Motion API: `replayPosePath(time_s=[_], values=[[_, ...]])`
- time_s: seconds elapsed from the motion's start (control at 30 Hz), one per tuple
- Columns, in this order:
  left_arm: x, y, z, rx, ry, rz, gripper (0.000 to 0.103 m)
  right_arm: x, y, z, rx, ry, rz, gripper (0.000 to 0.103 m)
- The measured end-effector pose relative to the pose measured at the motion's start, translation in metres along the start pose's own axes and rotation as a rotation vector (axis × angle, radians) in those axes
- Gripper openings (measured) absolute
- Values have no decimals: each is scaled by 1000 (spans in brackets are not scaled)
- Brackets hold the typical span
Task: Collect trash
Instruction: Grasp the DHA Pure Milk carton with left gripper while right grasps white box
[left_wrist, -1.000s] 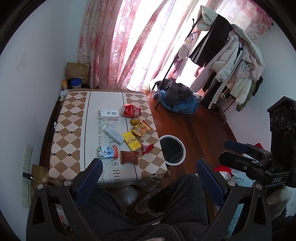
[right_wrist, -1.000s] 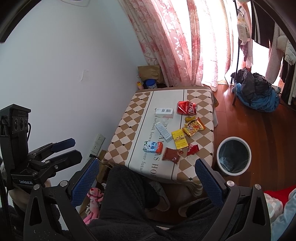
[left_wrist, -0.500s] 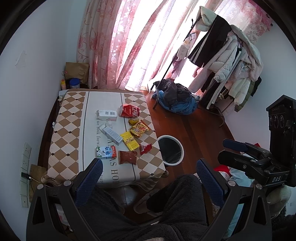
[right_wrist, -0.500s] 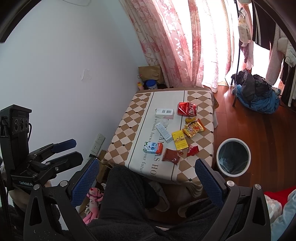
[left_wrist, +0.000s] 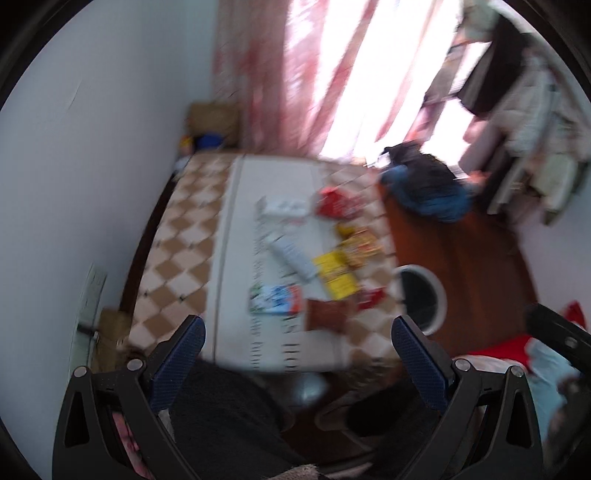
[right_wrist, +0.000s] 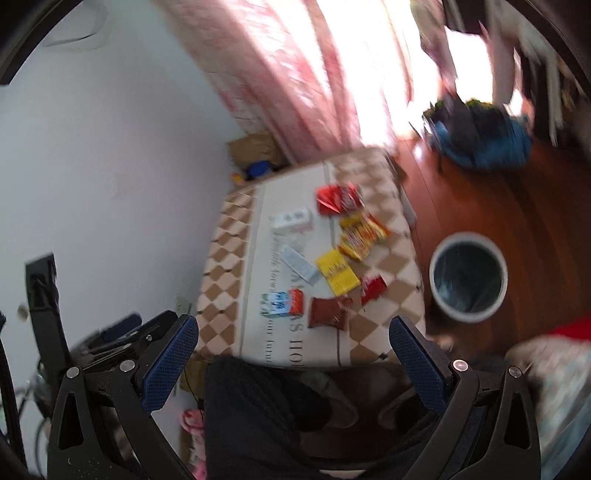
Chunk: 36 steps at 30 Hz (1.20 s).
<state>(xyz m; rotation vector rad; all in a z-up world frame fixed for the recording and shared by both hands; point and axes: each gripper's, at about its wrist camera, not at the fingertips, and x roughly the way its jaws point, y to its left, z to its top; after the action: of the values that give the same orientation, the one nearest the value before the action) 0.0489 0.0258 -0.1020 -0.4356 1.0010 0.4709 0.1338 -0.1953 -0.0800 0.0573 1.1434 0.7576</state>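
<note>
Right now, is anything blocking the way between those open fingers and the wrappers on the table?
Nothing visible does. Both the left gripper and right gripper hang open above the person's lap, and the brown wrapper nearest the table's front edge lies uncovered. The bin beside the table looks unobstructed too.

White wall (left_wrist: 92, 147) left. Pink curtains (right_wrist: 295, 74) far, daylight behind. Checkered low table (left_wrist: 177, 236) centre. Red-brown wood floor (right_wrist: 517, 206) right. Clothes rack (left_wrist: 524, 92) far right.

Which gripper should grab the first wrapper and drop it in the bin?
Probably the right gripper. Both grippers are open, empty and short of the table, but the bin stands on the floor off the table's right edge, and the brown wrapper lies near that side. The left gripper could reach too.
</note>
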Motion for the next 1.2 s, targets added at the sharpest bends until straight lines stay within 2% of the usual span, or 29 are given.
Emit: replayPosePath(time_s=[0.17, 0.27, 0.37, 0.47, 0.63, 0.7, 0.77, 0.8, 0.83, 0.97, 1.07, 1.1, 1.17, 1.2], values=[[102, 31, -6, -167, 173, 46, 103, 94, -48, 1, 132, 126, -64, 103], [149, 44, -9, -277, 259, 45, 103, 147, -78, 1, 189, 183, -119, 103], [191, 56, -7, -403, 347, 2, 103, 190, -101, 5, 227, 218, -166, 103], [227, 62, -3, -522, 402, -31, 102, 221, -119, 9, 259, 241, -199, 103], [277, 74, 1, -722, 459, -71, 102, 247, -132, 15, 300, 261, -220, 103], [291, 82, -3, -798, 479, -77, 91, 254, -132, 19, 304, 265, -213, 103], [300, 90, -6, -850, 488, -68, 67, 259, -129, 24, 286, 267, -214, 103], [300, 92, -8, -858, 482, -60, 65, 261, -126, 26, 272, 269, -213, 103], [297, 93, -9, -858, 465, -58, 56, 262, -123, 28, 254, 271, -214, 103], [286, 89, 1, -628, 426, 28, 56, 266, -106, 38, 182, 282, -206, 103], [278, 101, 9, -433, 391, 127, 56, 276, -80, 47, 107, 303, -175, 103], [277, 106, 13, -368, 380, 161, 56, 280, -72, 49, 83, 310, -168, 100], [276, 121, 18, -272, 369, 224, 56, 293, -51, 55, 14, 340, -149, 83], [277, 128, 19, -243, 366, 240, 56, 303, -38, 58, -25, 363, -132, 71]])
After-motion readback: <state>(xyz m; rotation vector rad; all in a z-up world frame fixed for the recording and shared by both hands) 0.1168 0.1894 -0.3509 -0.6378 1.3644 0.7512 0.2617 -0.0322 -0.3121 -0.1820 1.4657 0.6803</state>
